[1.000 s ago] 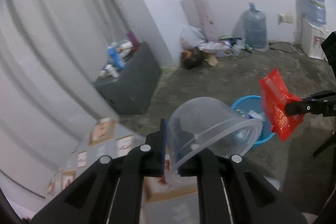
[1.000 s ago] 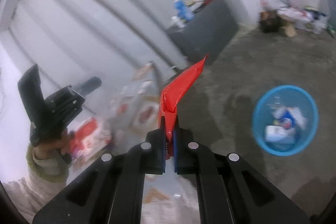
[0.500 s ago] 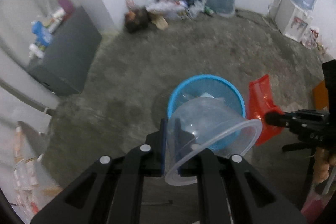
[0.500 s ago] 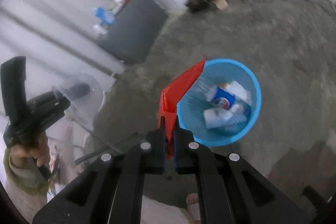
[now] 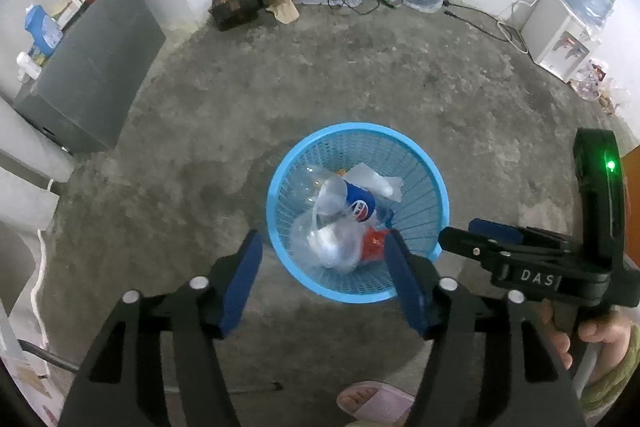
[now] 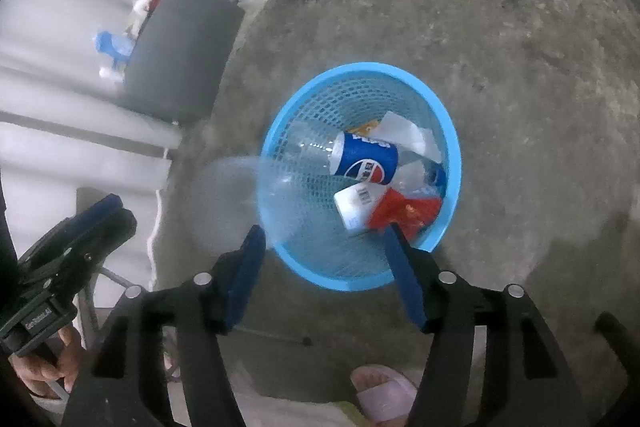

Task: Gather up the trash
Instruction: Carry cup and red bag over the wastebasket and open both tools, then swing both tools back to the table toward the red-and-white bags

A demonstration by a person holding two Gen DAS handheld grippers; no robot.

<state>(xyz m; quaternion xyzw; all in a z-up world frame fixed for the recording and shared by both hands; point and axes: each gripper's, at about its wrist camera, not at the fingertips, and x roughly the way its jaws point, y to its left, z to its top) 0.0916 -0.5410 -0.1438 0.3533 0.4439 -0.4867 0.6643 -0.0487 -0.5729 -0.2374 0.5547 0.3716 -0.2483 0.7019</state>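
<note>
Both grippers hang over the blue basket, which stands on the bare concrete floor, placed so anything let go falls inside. The left gripper has its fingers spread wide and empty; the right gripper is likewise released. The clear plastic cup lies among the basket's rubbish at its near side, and the red wrapper rests beside a Pepsi bottle. This drop looks done, I judge.
</note>
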